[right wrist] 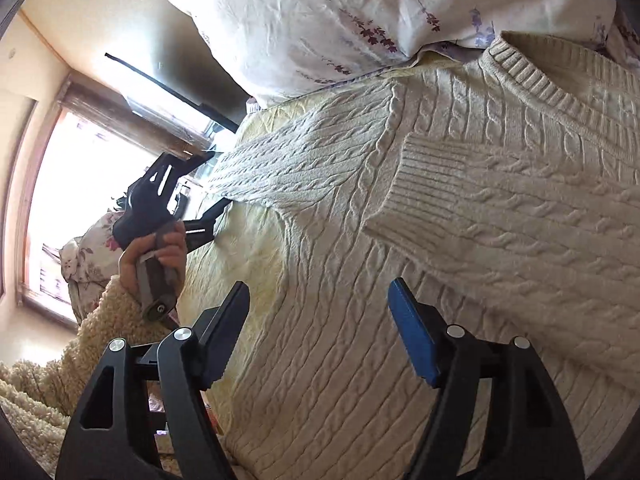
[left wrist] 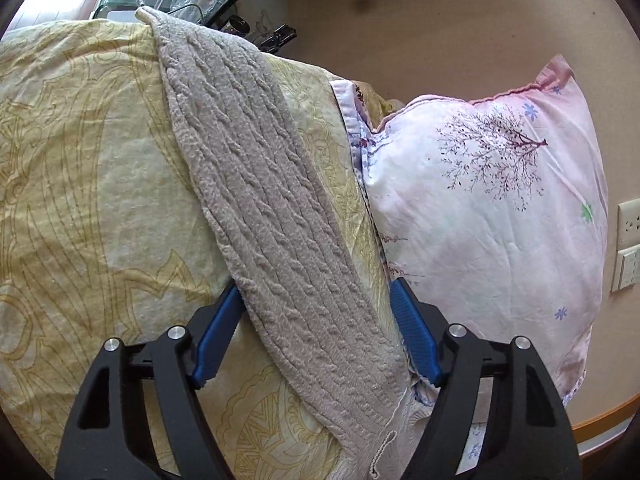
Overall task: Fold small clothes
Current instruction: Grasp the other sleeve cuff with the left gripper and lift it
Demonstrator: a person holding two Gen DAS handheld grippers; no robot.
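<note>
- The left gripper (left wrist: 316,344) has its two blue fingers (left wrist: 218,336) wide apart. One sweater sleeve (left wrist: 276,216) runs between them, but they are not squeezing it.
- The right gripper (right wrist: 320,336) is wide apart too, and it holds nothing. It hangs over the bottom part of the cable-knit sweater (right wrist: 360,320).
- The sweater is cream colored and lies flat on a yellow bedspread (left wrist: 80,184) on the bed.
- One sleeve is already folded across the chest. Its ribbed cuff (right wrist: 404,188) lies on the sweater's front.
- The other sleeve sticks out to the side, across the bedspread. That is the one between the left fingers.
- Farther back, the ribbed neck (right wrist: 536,76) sits near a white flowered pillow (right wrist: 360,12).
- In the left view, a pink pillow (left wrist: 492,208) with a tree picture leans just beside the sleeve.
- Far off in the right view, a hand (right wrist: 160,256) holds the left tool by a bright window (right wrist: 80,184).
- I think the sweater is soft, thick and floppy. It will droop and stretch when lifted, and it should not slip.
- A good spot to pinch is likely the far sleeve, near its end, to fold it over the chest.
</note>
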